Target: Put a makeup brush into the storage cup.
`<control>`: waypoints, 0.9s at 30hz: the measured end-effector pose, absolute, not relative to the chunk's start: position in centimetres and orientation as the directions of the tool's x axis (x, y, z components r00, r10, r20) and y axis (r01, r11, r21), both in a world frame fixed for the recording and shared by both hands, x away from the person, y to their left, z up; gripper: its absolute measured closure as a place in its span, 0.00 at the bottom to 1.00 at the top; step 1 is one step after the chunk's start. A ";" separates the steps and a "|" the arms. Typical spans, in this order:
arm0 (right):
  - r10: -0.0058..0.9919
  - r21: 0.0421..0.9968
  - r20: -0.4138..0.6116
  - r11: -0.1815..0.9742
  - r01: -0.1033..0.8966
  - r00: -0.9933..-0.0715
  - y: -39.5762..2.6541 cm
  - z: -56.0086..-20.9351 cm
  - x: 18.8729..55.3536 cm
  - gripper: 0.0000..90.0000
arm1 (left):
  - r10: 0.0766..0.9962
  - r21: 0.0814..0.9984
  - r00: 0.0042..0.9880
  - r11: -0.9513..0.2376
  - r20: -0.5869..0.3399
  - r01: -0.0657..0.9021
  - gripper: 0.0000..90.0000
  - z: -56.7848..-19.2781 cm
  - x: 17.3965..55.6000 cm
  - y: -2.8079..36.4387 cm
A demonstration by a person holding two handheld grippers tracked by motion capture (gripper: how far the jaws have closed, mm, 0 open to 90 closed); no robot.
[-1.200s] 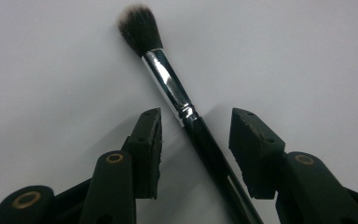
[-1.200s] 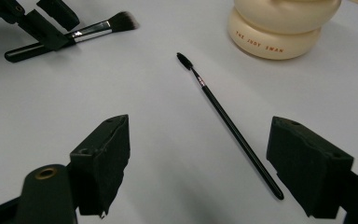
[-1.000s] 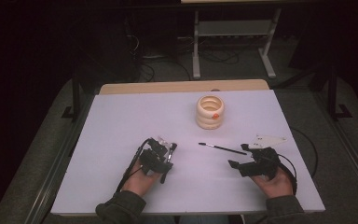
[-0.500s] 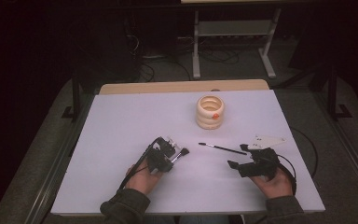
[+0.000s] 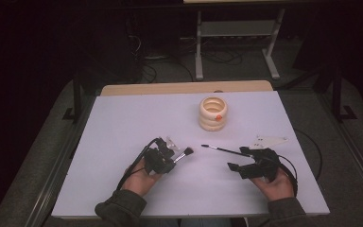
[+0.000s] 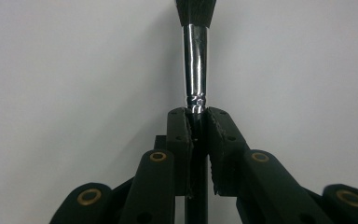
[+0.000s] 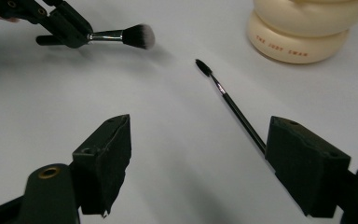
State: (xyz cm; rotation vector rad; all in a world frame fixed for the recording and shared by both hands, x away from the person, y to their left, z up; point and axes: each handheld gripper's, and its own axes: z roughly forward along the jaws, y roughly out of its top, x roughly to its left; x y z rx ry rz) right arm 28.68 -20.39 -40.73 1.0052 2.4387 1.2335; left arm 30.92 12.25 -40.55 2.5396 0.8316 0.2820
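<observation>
A fluffy makeup brush (image 6: 195, 65) with a silver ferrule sticks out of my left gripper (image 6: 196, 114), whose jaws have just been closing and now press on its black handle. In the high view the left gripper (image 5: 173, 158) holds this brush (image 5: 187, 152) just above the white table, head pointing right. A thin black brush (image 5: 222, 150) lies on the table between the hands. My right gripper (image 5: 236, 159) rests at its near end, open. In the right gripper view the thin brush (image 7: 223, 93) runs behind the right jaw of that gripper (image 7: 200, 135), untouched.
A cream ringed holder (image 5: 213, 113) with an orange spot stands at the back centre of the white table (image 5: 123, 123); it also shows at the top right as the holder (image 7: 307, 32). A metal stand and cables (image 5: 236, 42) sit on the floor beyond.
The left gripper has shut on the fluffy brush and swung it so the head points right. The right hand and the thin brush have not moved.
</observation>
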 end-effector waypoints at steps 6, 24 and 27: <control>0.633 0.777 0.168 0.387 0.497 -0.756 -19.3 -40.4 29.1 0.25 | 0.587 0.555 0.809 -0.674 0.000 0.488 0.89 -39.4 31.2 13.6; 0.556 0.779 0.200 0.410 0.475 -0.807 -16.1 -38.9 30.9 0.25 | 0.519 0.648 0.850 -0.619 -0.088 0.444 0.88 -37.5 31.1 16.1; 0.539 0.782 0.207 0.409 0.469 -0.816 -15.6 -38.5 31.2 0.26 | 0.508 0.668 0.857 -0.608 -0.089 0.430 0.88 -37.2 31.0 16.4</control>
